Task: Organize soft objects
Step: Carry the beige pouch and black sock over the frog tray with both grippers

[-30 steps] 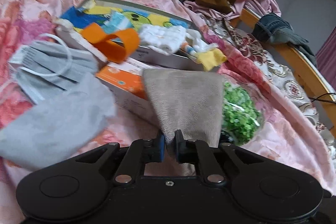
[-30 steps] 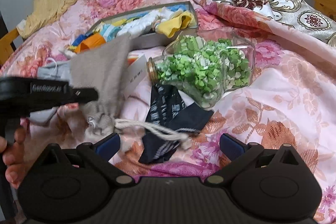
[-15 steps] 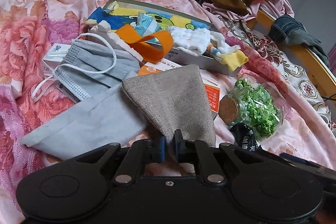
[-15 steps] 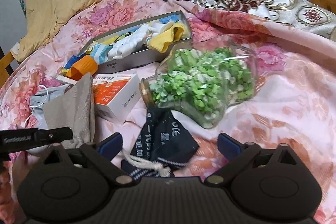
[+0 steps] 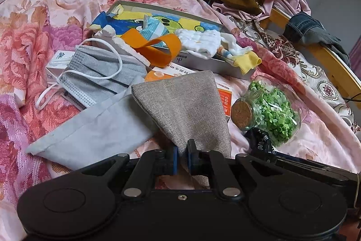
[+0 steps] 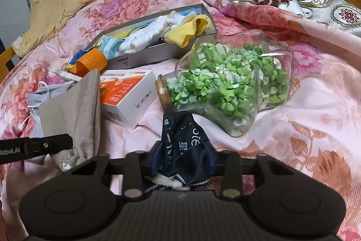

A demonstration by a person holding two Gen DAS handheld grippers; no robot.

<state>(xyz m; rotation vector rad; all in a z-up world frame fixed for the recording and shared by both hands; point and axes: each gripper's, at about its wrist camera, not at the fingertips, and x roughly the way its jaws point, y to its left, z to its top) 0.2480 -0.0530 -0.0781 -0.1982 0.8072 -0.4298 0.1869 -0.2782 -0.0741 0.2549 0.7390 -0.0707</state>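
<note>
My left gripper (image 5: 182,150) is shut on the neck of a beige linen pouch (image 5: 185,105), which fans out ahead of it over a flat grey pouch (image 5: 90,132). In the right wrist view the same beige pouch (image 6: 72,110) hangs at the left from the left gripper's finger (image 6: 45,146). My right gripper (image 6: 183,150) is closing its jaws on a dark navy drawstring pouch (image 6: 182,139). The pads press its bunched cloth, and its white cord trails beneath. The navy pouch (image 5: 259,141) lies just in front of the jar's cork.
A glass jar of green paper stars (image 6: 225,83) lies on its side on the pink floral bedspread (image 6: 315,116). An orange-and-white carton (image 6: 128,92), a grey face mask (image 5: 97,69) and a metal tin (image 6: 144,58) of socks sit behind. Clothes are heaped at the back.
The right gripper's jaws came together from wide open onto the navy pouch, which it has drawn closer to. The left gripper shifted a little with the beige pouch still in it.
</note>
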